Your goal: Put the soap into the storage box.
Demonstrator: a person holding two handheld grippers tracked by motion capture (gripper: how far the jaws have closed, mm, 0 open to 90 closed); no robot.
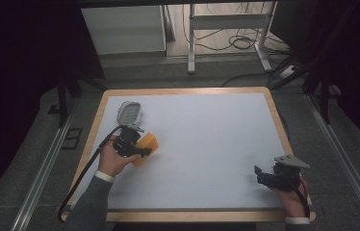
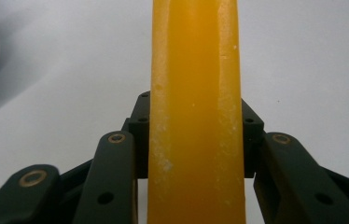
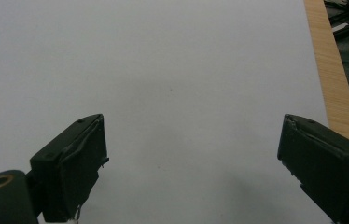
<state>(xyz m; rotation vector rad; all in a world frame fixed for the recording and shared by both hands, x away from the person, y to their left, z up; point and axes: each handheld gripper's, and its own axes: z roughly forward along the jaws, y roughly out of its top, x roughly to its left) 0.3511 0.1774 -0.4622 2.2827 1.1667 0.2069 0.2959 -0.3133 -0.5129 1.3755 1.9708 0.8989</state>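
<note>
Left gripper (image 1: 142,150): near the left side of the tabletop, held in the left hand (image 1: 112,160), cable trailing back toward the near edge; jaws pinched on an orange sponge, one on each flat side.
Orange sponge (image 2: 196,112): clamped on edge between the left jaws, running up the middle of the left gripper view and out past its top; pale specks along the edges; in the high view (image 1: 147,149) jutting to the right of the gripper, low over the white surface; touching the surface or not, cannot tell.
Right gripper (image 1: 261,174): near the right front corner of the tabletop, held in the right hand (image 1: 293,202), grey three-cornered plate on top; jaws spread wide, nothing between them, bare white surface in the gap in the right gripper view (image 3: 191,172).
Tabletop (image 1: 207,139): white sheet with a light wooden border; wooden edge seen at the right of the right gripper view (image 3: 333,79).
Clear oval object (image 1: 129,112): lying on the tabletop just beyond the left gripper, toward the far left corner; apart from the sponge; kind of object too small to tell.
</note>
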